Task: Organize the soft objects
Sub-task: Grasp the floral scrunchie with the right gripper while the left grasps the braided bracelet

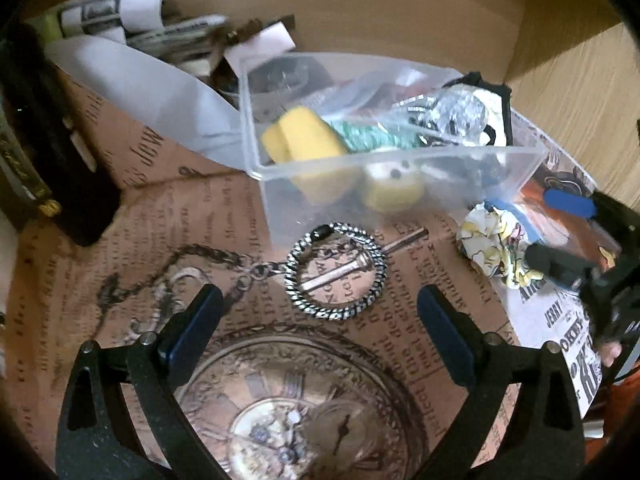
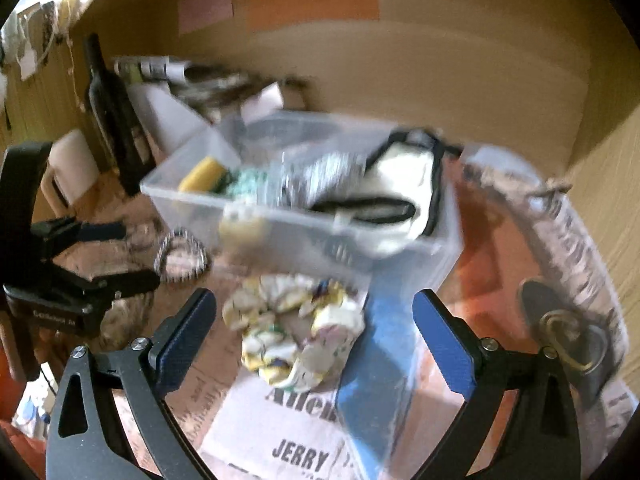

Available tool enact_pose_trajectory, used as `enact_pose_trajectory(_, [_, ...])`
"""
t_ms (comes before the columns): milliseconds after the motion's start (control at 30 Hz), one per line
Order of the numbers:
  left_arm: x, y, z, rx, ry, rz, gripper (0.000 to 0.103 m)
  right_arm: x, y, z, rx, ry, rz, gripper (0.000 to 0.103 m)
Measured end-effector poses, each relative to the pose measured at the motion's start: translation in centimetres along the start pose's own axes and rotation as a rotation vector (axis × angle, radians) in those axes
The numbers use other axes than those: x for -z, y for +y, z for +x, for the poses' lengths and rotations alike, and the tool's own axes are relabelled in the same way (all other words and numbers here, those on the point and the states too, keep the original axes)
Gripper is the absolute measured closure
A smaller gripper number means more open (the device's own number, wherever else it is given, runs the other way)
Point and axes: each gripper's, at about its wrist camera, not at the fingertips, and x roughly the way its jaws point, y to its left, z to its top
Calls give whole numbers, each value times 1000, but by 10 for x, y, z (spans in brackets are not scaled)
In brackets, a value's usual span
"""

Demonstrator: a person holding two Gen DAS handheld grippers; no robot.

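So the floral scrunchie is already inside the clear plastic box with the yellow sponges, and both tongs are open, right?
Not quite. The floral scrunchie is still outside the clear plastic box, lying on the printed paper in front of it, between the open right tongs; the right wrist view shows this. The yellow sponges are in the box, and the left tongs are open too.

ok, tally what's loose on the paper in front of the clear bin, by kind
Fabric scrunchie: 1
Braided cord ring: 1
Metal chain: 1
Metal pin lying through the ring: 1
Total: 4
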Motion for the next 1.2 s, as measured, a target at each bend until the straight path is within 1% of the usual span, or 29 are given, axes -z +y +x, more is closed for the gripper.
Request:
enact_pose_trajectory(100, [0, -2, 10, 13, 16, -4, 7, 4, 0, 13, -23, 51, 4, 5])
enact_pose_trajectory(167, [-1, -5, 16, 13, 35, 6, 18, 5, 1, 18, -30, 70, 5, 5])
enact_pose_trajectory(200, [-1, -5, 19, 16, 46, 6, 20, 5, 1, 20, -38, 81, 3, 5])
enact_pose_trajectory(267, [-2, -6, 22, 9, 42, 6, 23, 5, 2, 25, -46, 95, 1, 6])
enact_pose_trajectory(300, [-2, -6, 22, 9, 39, 6, 25, 6, 3, 27, -47, 103, -3, 11])
enact_pose_trajectory(333, [-2, -7, 22, 10, 37, 7, 30, 7, 4, 30, -50, 112, -7, 19])
enact_pose_trajectory(367, [-2, -7, 22, 7, 34, 8, 34, 8, 5, 32, -54, 122, -10, 24])
enact_pose_trajectory(400, [-1, -8, 22, 3, 31, 9, 36, 9, 6, 35, -45, 130, -18, 31])
enact_pose_trajectory(467, [1, -9, 20, -1, 24, 16, 48, 10, 9, 34, -29, 117, -36, 38])
enact_pose_trajectory(533, [2, -11, 19, 2, 21, 24, 54, 11, 12, 32, -34, 110, -55, 53])
enact_pose_trajectory(567, [3, -13, 18, 3, 19, 27, 58, 12, 10, 32, -32, 107, -59, 56])
enact_pose_trajectory(600, [5, -12, 15, 0, 17, 29, 60, 12, 12, 31, -29, 104, -64, 62])
enact_pose_trajectory(633, [8, -13, 11, -4, 14, 30, 64, 12, 12, 30, -28, 103, -66, 66])
enact_pose_trajectory(667, [10, -13, 8, -3, 13, 32, 68, 13, 12, 29, -27, 100, -68, 68])
enact_pose_trajectory(733, [15, -16, 3, 6, 10, 39, 73, 13, 13, 27, -27, 89, -69, 75])
enact_pose_trajectory(767, [15, -17, 2, 10, 9, 45, 76, 14, 13, 24, -29, 80, -70, 76])
enact_pose_trajectory(833, [19, -19, -2, 14, 3, 47, 80, 14, 13, 19, -26, 63, -76, 79])
enact_pose_trajectory(933, [25, -21, -12, 20, -15, 52, 84, 14, 14, 8, -22, 34, -78, 80])
enact_pose_trajectory(1200, [27, -15, -54, 18, -97, 48, 85, 7, 14, -24, -12, -58, -78, 80])
